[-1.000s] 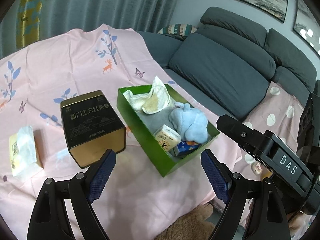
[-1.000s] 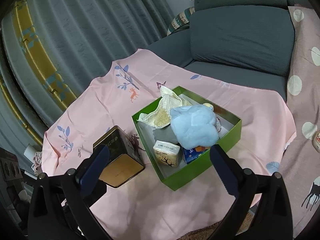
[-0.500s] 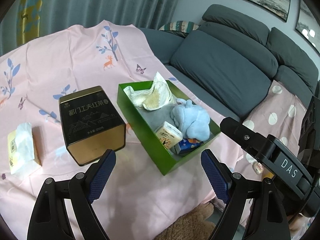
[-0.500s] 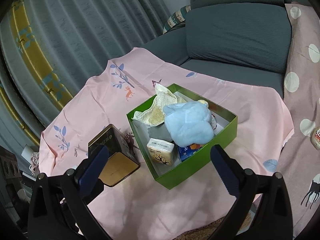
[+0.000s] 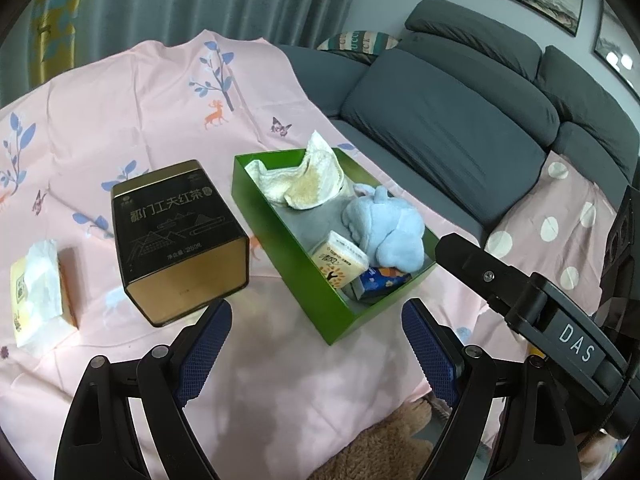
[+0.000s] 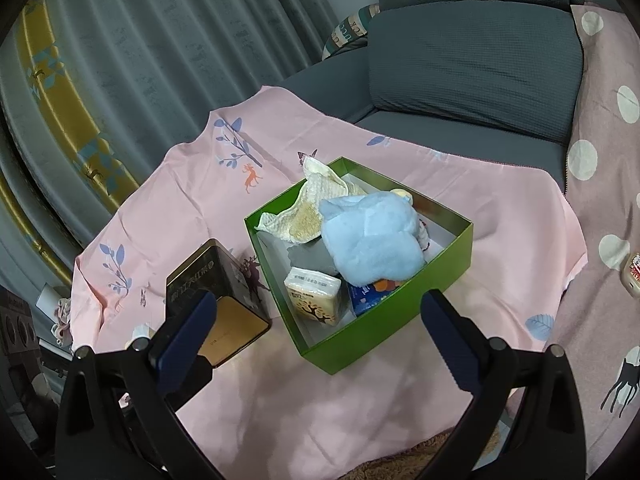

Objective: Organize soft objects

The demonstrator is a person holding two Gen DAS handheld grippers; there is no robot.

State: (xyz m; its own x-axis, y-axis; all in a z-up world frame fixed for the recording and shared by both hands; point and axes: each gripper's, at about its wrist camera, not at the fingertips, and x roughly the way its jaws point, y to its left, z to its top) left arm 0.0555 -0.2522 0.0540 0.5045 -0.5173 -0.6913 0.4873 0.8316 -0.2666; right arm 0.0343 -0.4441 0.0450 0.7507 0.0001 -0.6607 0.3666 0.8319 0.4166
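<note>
A green box [image 5: 280, 236] [image 6: 384, 320] stands on the pink cloth. In it lie a cream towel [image 5: 304, 180] [image 6: 308, 208], a light blue plush cloth [image 5: 388, 228] [image 6: 372, 236], a grey cloth [image 5: 316, 220], a small tissue pack [image 5: 340, 262] [image 6: 316, 296] and a blue pack [image 5: 380, 278] [image 6: 368, 296]. A tissue pack [image 5: 36, 284] lies at the left on the cloth. My left gripper [image 5: 316, 344] is open and empty, held above the table's near edge. My right gripper [image 6: 316, 328] is open and empty, short of the box; its body shows in the left wrist view [image 5: 520, 304].
A black and gold tea tin [image 5: 176, 236] [image 6: 220, 300] stands left of the box. A grey sofa [image 5: 460, 112] with a dotted pink cover [image 5: 560, 224] lies behind and right. Curtains [image 6: 140, 60] hang at the back. A brown fluffy rug [image 5: 384, 448] lies below the table edge.
Both grippers have drawn back and shifted a little, so the box and tin sit slightly lower and farther in view. The objects have not moved.
</note>
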